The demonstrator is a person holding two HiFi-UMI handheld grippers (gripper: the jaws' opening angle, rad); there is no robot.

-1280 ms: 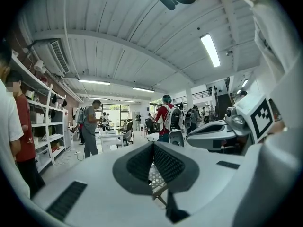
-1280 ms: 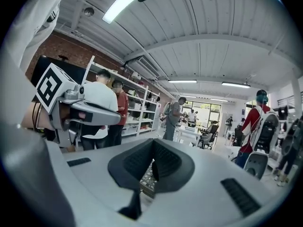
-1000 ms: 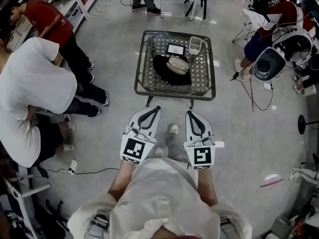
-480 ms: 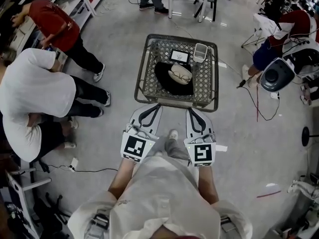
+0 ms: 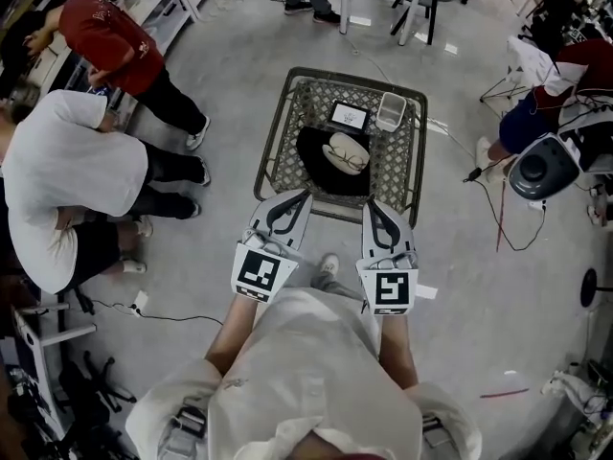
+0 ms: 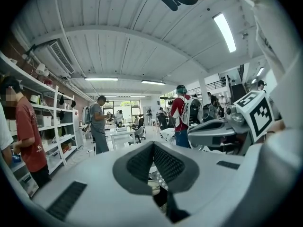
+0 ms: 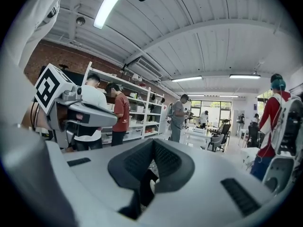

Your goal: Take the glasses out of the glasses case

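At twelve o'clock from me stood a wire table (image 5: 271,132) bearing a black cloth (image 5: 316,151), a small screen (image 5: 350,116) and, at its one o'clock corner, a clear tub (image 5: 390,111). A person in white (image 5: 67,175) bent over at nine o'clock, and one in red (image 5: 101,32) at ten.
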